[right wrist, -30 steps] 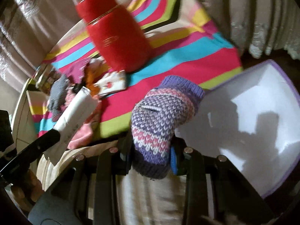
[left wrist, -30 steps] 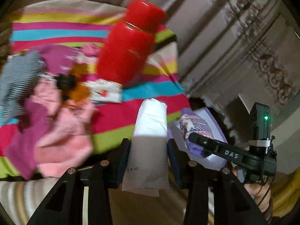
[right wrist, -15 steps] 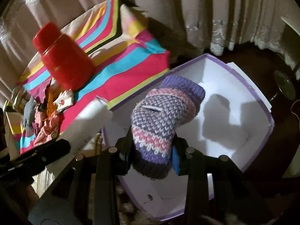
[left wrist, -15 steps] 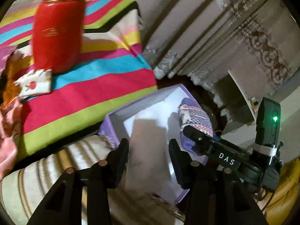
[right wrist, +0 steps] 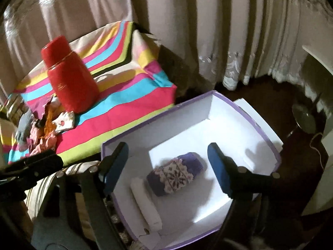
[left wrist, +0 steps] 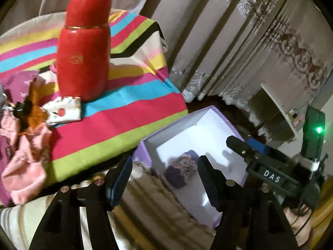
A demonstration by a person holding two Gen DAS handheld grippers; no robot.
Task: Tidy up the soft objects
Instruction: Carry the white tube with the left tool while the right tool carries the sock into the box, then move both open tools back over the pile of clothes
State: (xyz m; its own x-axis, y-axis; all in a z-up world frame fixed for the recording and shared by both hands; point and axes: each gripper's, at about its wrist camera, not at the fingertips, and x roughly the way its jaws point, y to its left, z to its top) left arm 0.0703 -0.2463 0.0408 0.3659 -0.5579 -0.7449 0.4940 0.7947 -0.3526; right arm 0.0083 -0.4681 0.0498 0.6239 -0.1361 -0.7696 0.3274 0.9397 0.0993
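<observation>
Knitted sock (right wrist: 175, 174) and white roll (right wrist: 146, 204): both released since half a second earlier, lying side by side in purple box (right wrist: 245, 112). Left tool (left wrist: 164, 182) and right tool (right wrist: 167, 166) stood wide, empty. Clothes pile (left wrist: 25, 156) remained on striped counter (left wrist: 116, 123).

Purple-and-white knit mitten (right wrist: 175, 174) lies on its side on the floor of the white box w/ lilac rim (right wrist: 258, 129). Just beside it, a white rolled item (right wrist: 145, 204) lies flat near the box wall. Pile of pink & magenta soft clothes (left wrist: 22, 156) sits on the striped cloth.
</observation>
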